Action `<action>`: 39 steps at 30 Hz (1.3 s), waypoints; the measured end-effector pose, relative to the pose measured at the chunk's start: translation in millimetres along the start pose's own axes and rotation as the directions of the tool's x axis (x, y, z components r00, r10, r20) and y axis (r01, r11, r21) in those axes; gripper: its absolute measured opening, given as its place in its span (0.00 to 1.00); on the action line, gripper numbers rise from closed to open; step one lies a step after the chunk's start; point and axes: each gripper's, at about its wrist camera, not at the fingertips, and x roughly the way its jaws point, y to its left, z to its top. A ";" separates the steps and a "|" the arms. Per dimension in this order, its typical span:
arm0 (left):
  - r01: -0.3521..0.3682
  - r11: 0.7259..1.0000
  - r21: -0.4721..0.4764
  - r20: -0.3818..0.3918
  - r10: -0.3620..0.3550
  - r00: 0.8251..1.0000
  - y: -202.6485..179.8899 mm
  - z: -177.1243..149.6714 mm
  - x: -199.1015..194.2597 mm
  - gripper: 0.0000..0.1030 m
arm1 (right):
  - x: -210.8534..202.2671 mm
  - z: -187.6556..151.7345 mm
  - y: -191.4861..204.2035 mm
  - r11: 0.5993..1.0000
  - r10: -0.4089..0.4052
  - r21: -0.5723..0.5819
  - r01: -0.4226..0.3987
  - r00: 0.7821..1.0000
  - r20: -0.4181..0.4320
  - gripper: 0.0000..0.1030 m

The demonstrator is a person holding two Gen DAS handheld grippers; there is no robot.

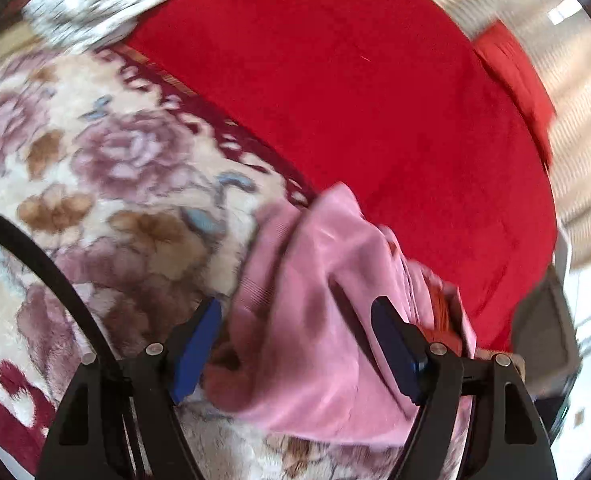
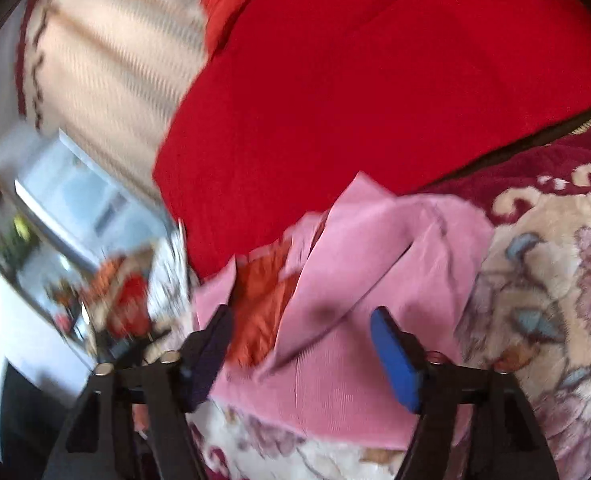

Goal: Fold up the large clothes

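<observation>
A pink garment (image 1: 303, 300) lies crumpled on a floral blanket (image 1: 107, 184). An orange-red lining shows at its opening in the right wrist view (image 2: 261, 304). My left gripper (image 1: 295, 312) is open, its blue-padded fingers (image 1: 197, 344) spread on either side of the pink cloth, just above it. My right gripper (image 2: 301, 320) is open too, its fingers (image 2: 395, 356) straddling the same garment (image 2: 375, 264) from the other side. Neither holds the cloth. Both views are motion-blurred.
A large red cover (image 1: 355, 92) spreads beyond the garment, also in the right wrist view (image 2: 355, 80). A white patterned cloth (image 1: 103, 4) lies at the far left. A mirror (image 2: 83, 248) and a striped curtain (image 2: 115, 48) stand at the bed's side.
</observation>
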 end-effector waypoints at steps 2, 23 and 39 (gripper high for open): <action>0.038 0.996 0.082 -0.041 -0.035 0.999 -16.1 -5.2 5.1 0.75 | 15.0 -6.8 10.9 0.998 -0.025 -0.058 0.020 0.996 -0.084 0.40; 0.308 0.918 -0.249 0.163 -0.274 0.948 9.8 54.9 60.7 0.81 | 46.8 42.3 -37.4 0.928 0.208 0.268 -0.259 0.957 0.203 0.67; 0.087 0.955 0.283 -0.058 -0.073 0.996 -83.2 10.4 36.7 0.80 | 64.3 2.6 10.1 0.967 -0.216 -0.143 0.210 0.976 -0.022 0.41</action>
